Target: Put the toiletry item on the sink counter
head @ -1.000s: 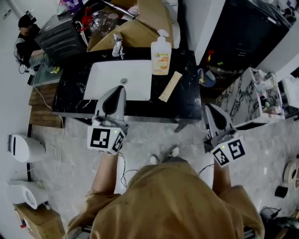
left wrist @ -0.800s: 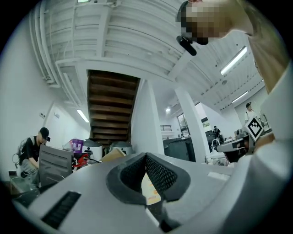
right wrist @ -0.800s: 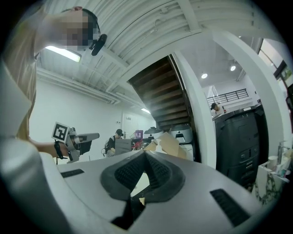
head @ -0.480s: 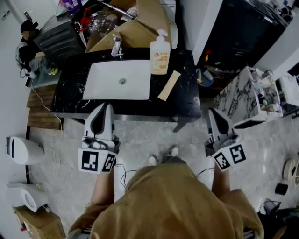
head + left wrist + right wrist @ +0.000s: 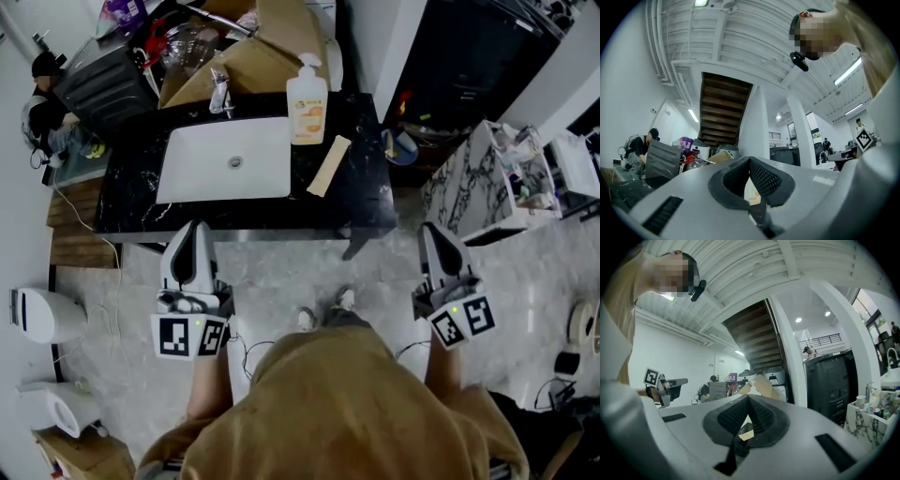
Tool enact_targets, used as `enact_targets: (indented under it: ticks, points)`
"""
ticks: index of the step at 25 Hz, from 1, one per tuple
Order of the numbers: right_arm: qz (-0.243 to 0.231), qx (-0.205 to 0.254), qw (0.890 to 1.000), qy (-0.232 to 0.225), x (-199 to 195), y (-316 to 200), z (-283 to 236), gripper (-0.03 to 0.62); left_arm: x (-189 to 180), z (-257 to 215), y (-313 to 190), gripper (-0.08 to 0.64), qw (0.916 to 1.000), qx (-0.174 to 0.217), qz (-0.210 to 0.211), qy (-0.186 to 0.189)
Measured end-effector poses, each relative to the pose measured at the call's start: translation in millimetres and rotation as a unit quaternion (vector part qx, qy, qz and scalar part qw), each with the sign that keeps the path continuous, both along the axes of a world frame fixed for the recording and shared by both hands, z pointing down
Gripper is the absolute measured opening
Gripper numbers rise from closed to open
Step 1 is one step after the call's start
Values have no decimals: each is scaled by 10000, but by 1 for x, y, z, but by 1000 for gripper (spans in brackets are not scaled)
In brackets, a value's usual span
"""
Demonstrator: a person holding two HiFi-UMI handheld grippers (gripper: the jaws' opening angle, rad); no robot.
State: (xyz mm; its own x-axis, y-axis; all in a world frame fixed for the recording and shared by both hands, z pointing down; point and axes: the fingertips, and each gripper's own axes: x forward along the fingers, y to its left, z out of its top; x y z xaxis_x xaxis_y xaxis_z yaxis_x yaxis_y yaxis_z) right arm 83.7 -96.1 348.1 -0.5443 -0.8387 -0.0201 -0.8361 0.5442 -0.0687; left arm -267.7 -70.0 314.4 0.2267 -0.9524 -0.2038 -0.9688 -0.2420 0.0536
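Grey marble floor (image 5: 281, 272), black sink counter (image 5: 366, 202) ahead with a white basin (image 5: 202, 173) set in it. Person stands back from the counter's front edge, a gripper in each hand, both over the floor. Left gripper (image 5: 192, 230): jaws together, nothing between them. Right gripper (image 5: 433, 232): jaws together too, empty. Pump bottle (image 5: 307, 108) stands upright on the counter, just right of the basin's back corner. Flat tan strip (image 5: 328, 166) lies slantwise just beside the bottle.
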Motion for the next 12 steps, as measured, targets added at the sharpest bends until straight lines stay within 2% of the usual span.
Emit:
enact_targets:
  ticks: [12]
  points:
    - [6, -57, 10000, 50, -1, 2, -1, 3, 11, -2, -10, 5, 9998, 53, 196, -54]
